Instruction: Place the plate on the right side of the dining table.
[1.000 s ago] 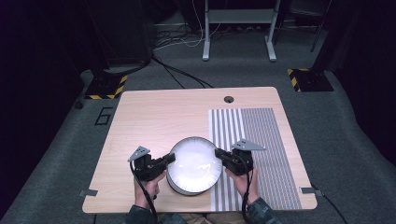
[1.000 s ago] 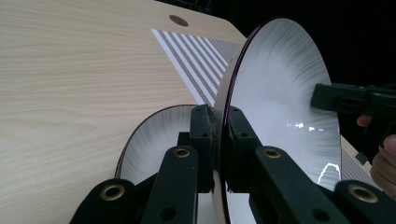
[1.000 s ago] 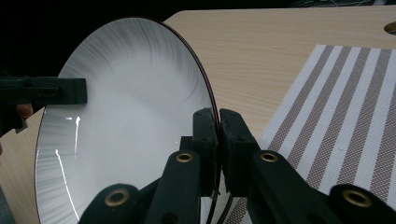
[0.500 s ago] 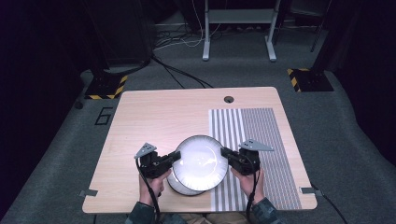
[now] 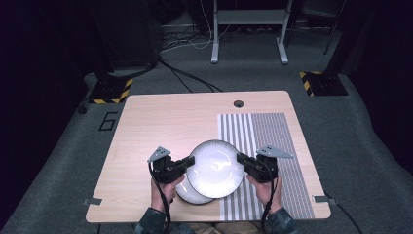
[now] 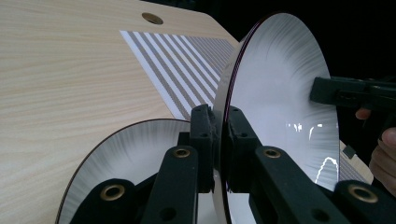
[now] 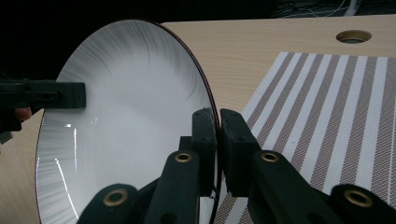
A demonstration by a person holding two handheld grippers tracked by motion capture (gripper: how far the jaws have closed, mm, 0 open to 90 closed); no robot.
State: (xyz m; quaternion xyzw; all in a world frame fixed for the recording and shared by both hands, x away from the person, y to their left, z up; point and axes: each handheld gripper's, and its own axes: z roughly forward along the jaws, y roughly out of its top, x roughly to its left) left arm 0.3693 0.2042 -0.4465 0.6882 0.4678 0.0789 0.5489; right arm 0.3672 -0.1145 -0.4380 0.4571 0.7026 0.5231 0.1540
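Observation:
A white plate (image 5: 215, 168) with a dark rim hangs above the table, held by both grippers. My left gripper (image 5: 186, 165) is shut on its left rim and my right gripper (image 5: 242, 161) is shut on its right rim. In the left gripper view the jaws of my left gripper (image 6: 219, 140) clamp the rim of the raised plate (image 6: 280, 98). Seen from the right gripper view, my right gripper (image 7: 218, 140) pinches the opposite rim of the plate (image 7: 126, 107). A second white plate (image 5: 191, 193) lies on the table beneath, partly covered; its surface (image 6: 135, 158) shows under the left jaws.
A striped grey and white placemat (image 5: 265, 146) covers the right part of the wooden table (image 5: 160, 126). A round cable hole (image 5: 238, 104) sits near the far edge. Floor cables and a metal stand (image 5: 248, 29) lie beyond the table.
The held plate has risen and shifted right and farther forward, uncovering more of the plate below. Both grippers moved with it.

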